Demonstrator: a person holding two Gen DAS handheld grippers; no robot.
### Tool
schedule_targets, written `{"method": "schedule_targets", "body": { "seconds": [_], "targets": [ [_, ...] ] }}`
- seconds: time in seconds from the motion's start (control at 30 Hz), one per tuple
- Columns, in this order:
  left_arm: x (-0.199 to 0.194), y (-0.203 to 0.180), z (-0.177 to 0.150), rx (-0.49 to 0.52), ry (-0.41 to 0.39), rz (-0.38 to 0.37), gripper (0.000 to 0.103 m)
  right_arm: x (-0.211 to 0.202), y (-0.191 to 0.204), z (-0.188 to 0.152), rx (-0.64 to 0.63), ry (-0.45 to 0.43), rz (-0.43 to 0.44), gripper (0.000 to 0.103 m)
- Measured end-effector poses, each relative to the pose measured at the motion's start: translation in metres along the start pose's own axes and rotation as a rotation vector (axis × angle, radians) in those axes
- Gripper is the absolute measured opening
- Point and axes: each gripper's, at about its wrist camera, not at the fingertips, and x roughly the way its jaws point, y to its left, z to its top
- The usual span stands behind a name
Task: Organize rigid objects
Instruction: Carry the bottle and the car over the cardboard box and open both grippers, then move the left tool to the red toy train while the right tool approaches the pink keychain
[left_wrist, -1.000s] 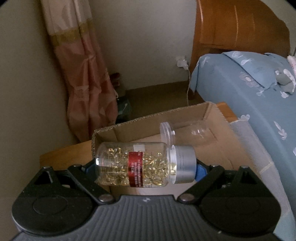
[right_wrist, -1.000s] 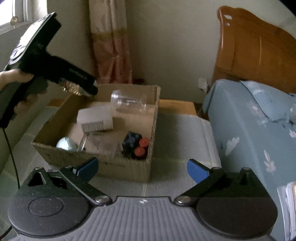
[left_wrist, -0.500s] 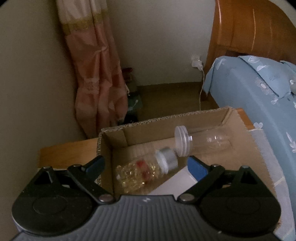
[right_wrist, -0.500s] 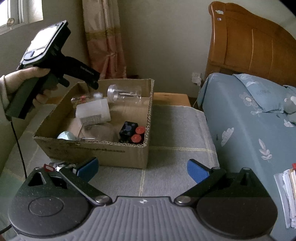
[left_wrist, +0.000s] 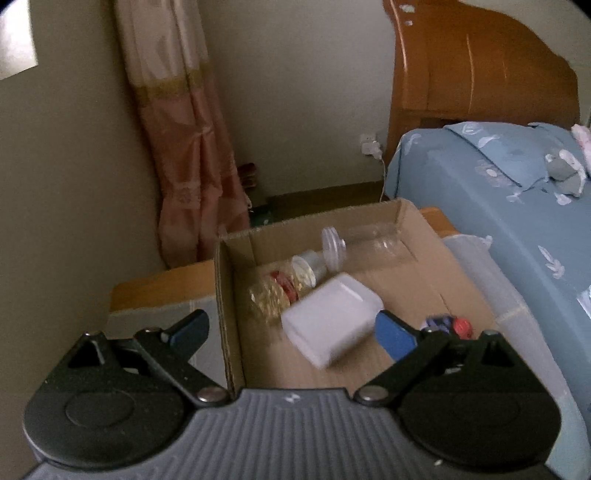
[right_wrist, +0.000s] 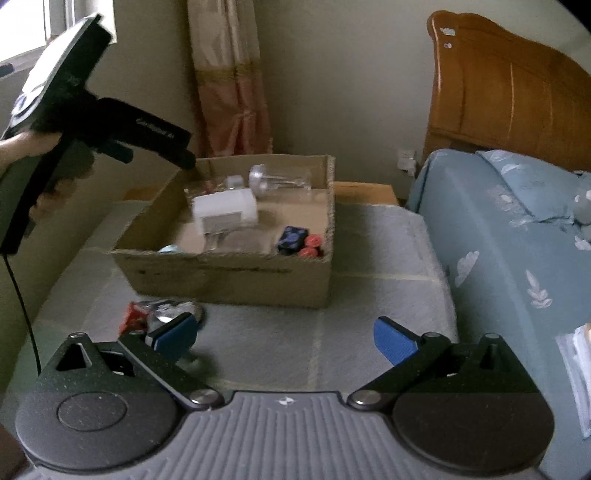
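Observation:
The cardboard box (left_wrist: 226, 295) lies ahead of my left gripper (left_wrist: 291, 332), which is open with nothing between its fingers. Inside the box a clear bottle of golden capsules (left_wrist: 275, 295) lies on its side beside an empty clear jar (left_wrist: 373, 240), a white container (left_wrist: 332, 321) and a dark cube with red caps (left_wrist: 452, 325). In the right wrist view the box (right_wrist: 229, 275) sits further off, and the left gripper (right_wrist: 184, 162) hovers over its far left corner. My right gripper (right_wrist: 286, 336) is open over the grey mat. A small red and silvery item (right_wrist: 162, 314) lies by its left finger.
A bed with a blue sheet (right_wrist: 509, 236) and a wooden headboard (right_wrist: 509, 92) runs along the right. A pink curtain (left_wrist: 192, 166) and the wall close the left and back. The grey mat (right_wrist: 369, 295) lies under the box. Papers (right_wrist: 576, 369) sit at the right edge.
One second ago the left gripper held the capsule bottle; it has let it go into the box and drawn back. The right gripper has pulled back, bringing the red and silvery item into view.

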Motion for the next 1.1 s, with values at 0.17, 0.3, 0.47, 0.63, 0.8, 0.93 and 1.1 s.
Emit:
{"method": "schedule_targets", "body": {
  "seconds": [0.17,0.3,0.47,0.63,0.8,0.93,1.1],
  "targets": [
    [-0.030,-0.007,-0.043,0.034,-0.031,-0.004,0.099,-0.010,0.008,-0.020,-0.003,-0.013,0.018,0.103],
    [-0.045,-0.010,-0.082,0.042,-0.053,-0.008,0.100,-0.019,0.013,-0.038,0.003,-0.014,0.017,0.103],
    [-0.057,-0.017,-0.125,0.076,-0.064,0.003,0.100,-0.022,0.018,-0.057,0.022,-0.007,0.029,0.103],
    [-0.063,-0.013,-0.154,0.058,-0.078,-0.019,0.100,-0.012,0.030,-0.071,-0.046,0.030,0.028,0.103],
    [-0.057,-0.003,-0.178,-0.004,-0.066,-0.030,0.100,0.002,0.041,-0.076,-0.097,0.040,0.073,0.103],
    [-0.050,0.005,-0.198,-0.029,-0.042,-0.015,0.100,0.019,0.055,-0.082,-0.154,0.056,0.087,0.103],
    [-0.049,0.013,-0.211,-0.009,-0.024,0.027,0.100,0.042,0.076,-0.087,-0.185,0.094,0.113,0.103]
  ]
}}
